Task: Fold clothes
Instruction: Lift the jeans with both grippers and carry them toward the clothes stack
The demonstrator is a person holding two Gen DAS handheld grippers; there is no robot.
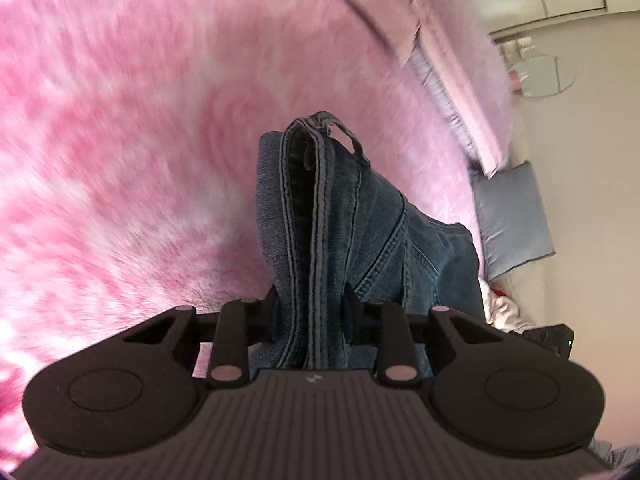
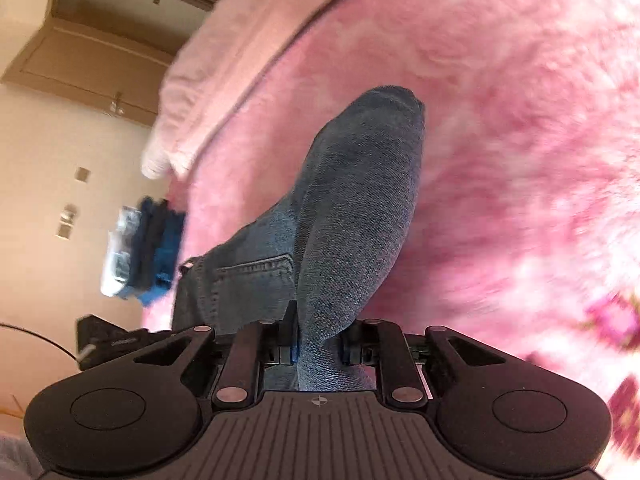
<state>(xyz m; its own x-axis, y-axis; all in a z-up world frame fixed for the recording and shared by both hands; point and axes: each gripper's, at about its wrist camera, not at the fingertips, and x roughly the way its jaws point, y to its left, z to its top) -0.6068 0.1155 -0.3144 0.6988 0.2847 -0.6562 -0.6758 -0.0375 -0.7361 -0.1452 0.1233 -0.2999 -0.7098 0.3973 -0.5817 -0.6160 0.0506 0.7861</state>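
Nearest your left wrist camera, your left tool (image 1: 310,312) is clamped narrow on the jeans (image 1: 320,240), its jaws pressed to either side of a doubled, stitched waistband edge that rises straight ahead from the grip. A belt loop (image 1: 352,140) sticks out near the top of that edge, and a seamed panel of denim falls away to the right. Your right tool (image 2: 318,340) is likewise closed narrow on the jeans (image 2: 352,220), pinching a smooth rounded fold of plain denim; a pocket (image 2: 256,280) shows on the cloth hanging to the left. Behind both grips lies a fluffy pink blanket (image 1: 140,140), blurred. In the right view a small stack of folded clothes (image 2: 148,252) sits at the blanket's far left edge. In the left view a grey cushion (image 1: 512,220) lies at the right.
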